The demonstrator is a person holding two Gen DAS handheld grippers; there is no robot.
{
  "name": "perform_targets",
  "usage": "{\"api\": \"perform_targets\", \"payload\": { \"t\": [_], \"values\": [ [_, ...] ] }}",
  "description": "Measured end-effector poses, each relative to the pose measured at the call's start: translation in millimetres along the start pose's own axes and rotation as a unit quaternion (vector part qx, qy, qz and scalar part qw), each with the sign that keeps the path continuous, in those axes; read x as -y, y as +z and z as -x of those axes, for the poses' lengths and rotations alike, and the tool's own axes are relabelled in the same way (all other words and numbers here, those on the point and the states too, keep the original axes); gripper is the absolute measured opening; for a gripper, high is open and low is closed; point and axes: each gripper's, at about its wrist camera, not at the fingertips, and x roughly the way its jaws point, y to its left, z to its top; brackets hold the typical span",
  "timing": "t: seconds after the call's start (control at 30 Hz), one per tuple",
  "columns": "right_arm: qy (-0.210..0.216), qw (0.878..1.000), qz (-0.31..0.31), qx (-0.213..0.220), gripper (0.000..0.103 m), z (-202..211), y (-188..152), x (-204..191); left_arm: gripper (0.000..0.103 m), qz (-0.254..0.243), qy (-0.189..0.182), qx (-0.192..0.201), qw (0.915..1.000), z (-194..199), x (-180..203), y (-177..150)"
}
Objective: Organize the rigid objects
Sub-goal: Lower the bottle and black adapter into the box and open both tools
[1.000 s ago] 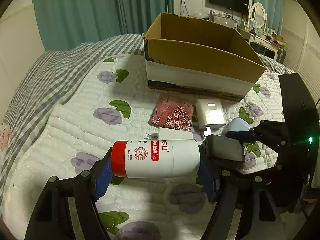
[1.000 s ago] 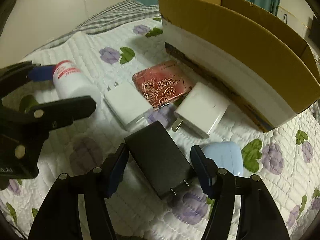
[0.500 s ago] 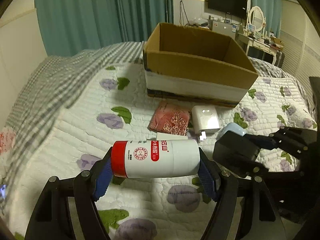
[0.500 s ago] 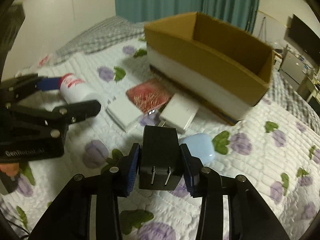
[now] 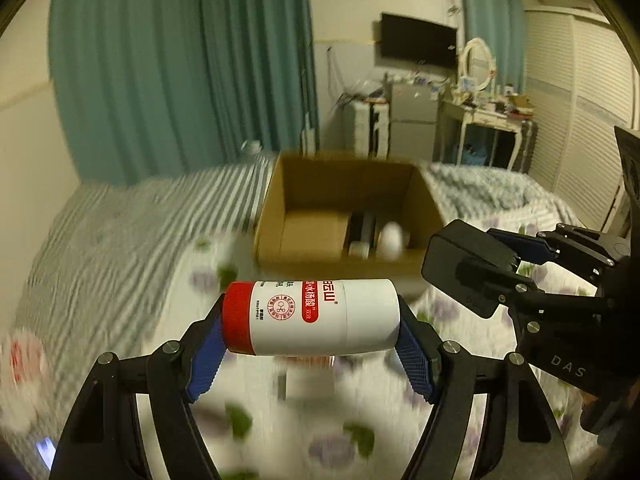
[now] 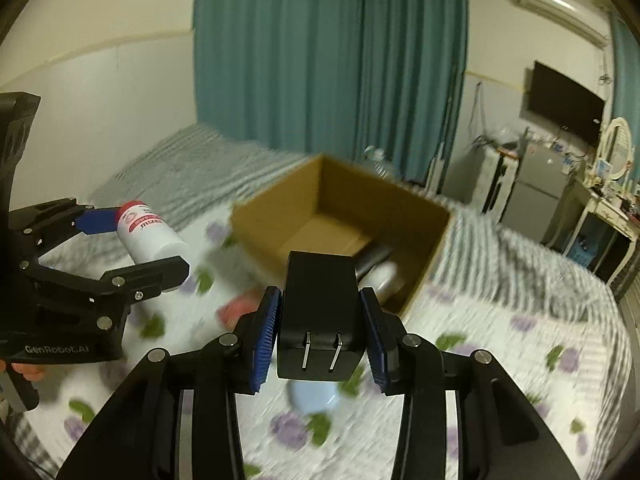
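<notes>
My left gripper [image 5: 310, 354] is shut on a white bottle with a red cap [image 5: 312, 316], held sideways above the bed; it also shows in the right wrist view [image 6: 150, 236]. My right gripper [image 6: 320, 346] is shut on a black plug adapter [image 6: 320, 312], prongs facing the camera; it also shows in the left wrist view [image 5: 466, 268]. Both are raised, short of the open cardboard box [image 5: 280, 216], which also shows in the right wrist view [image 6: 424, 220]. A dark object and a white rounded object [image 5: 390, 238] lie inside the box.
The flowered quilt [image 6: 500, 360] still holds a red patterned item [image 6: 236, 308] and a light blue case [image 6: 314, 396], both blurred. A striped blanket [image 5: 120, 236] lies to the left. Teal curtains, a wall TV and a cluttered dresser stand beyond the bed.
Both grippers have risen from the quilt with their objects and moved toward the box. The right gripper closed on the black adapter and lifted it. The box's inside now shows.
</notes>
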Motion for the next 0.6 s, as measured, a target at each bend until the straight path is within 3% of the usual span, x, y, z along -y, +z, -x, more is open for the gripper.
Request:
{"api": "perform_targets", "payload": {
  "t": [0.13,0.23,0.43,0.6],
  "values": [
    [-0.016,1.000,-0.009,0.021,0.039,-10.1,30.2,24.1,0.076,-0.017,-0.013,0.014,0.9997,-28.9,3.6,45.1],
    [-0.030,0.999,-0.014,0.031,0.039,-31.0,50.5,42.1,0.076,-0.032,-0.024,0.009,0.9992,-71.9,8.5,72.8],
    [-0.037,0.999,-0.030,0.026,0.039,-75.3,56.6,66.9,0.076,-0.033,-0.035,-0.023,0.9986,-155.6,13.8,71.6],
    [-0.028,0.998,-0.048,-0.002,0.039,-107.8,46.0,77.7,0.078,-0.041,-0.028,-0.023,0.9985,-179.3,16.1,63.9]
  ]
}}
